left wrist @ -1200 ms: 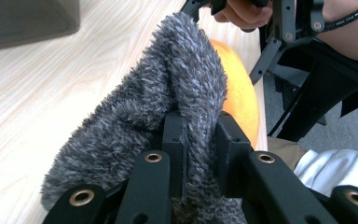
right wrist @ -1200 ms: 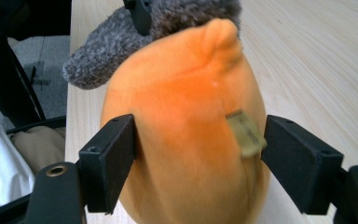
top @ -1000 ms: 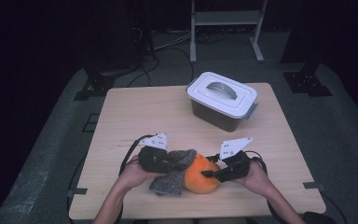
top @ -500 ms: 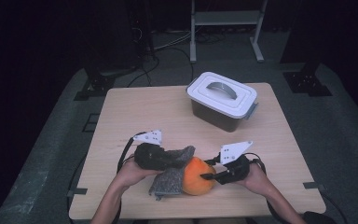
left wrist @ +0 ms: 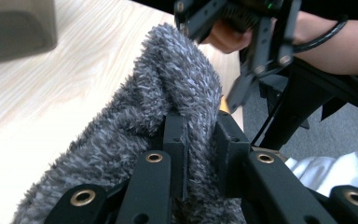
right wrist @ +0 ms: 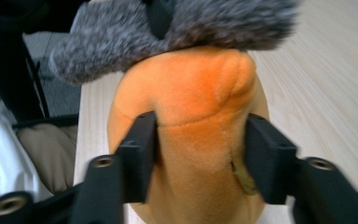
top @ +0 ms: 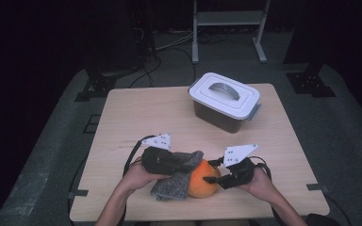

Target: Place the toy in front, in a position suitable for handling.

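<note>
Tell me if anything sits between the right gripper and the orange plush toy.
Nothing does. The right gripper has its jaws on both sides of the orange plush toy, which they have just been opening around. The grey fuzzy cloth, pinched by the left gripper, drapes over the toy's far end.

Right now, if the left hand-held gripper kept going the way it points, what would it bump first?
Probably the orange plush. The left hand-held gripper, shut on the grey cloth, points toward the plush, with the right hand-held gripper just behind. Depth is hard to judge, so it might pass above.
</note>
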